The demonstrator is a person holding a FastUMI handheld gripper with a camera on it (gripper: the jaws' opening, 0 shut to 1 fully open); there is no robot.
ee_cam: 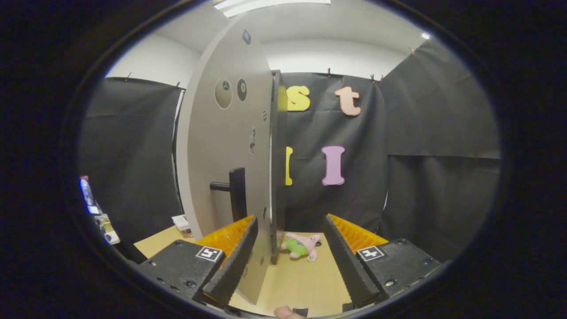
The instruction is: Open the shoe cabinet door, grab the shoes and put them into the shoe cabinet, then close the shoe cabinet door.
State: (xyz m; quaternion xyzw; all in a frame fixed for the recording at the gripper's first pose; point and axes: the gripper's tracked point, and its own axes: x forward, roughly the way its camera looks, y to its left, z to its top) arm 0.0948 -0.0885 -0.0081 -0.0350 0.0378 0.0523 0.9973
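Between the spread fingers of the gripper — gripping nothing — the cabinet door stands upright, edge-on, handle vertical.

This looks like a test booth in a lab, not a home. Black cloth hangs on clips all around as walls, with plain white room walls and a long ceiling light above. A light wooden table lies under the hand-held gripper, and a small pink and green soft toy lies just ahead of its fingers.
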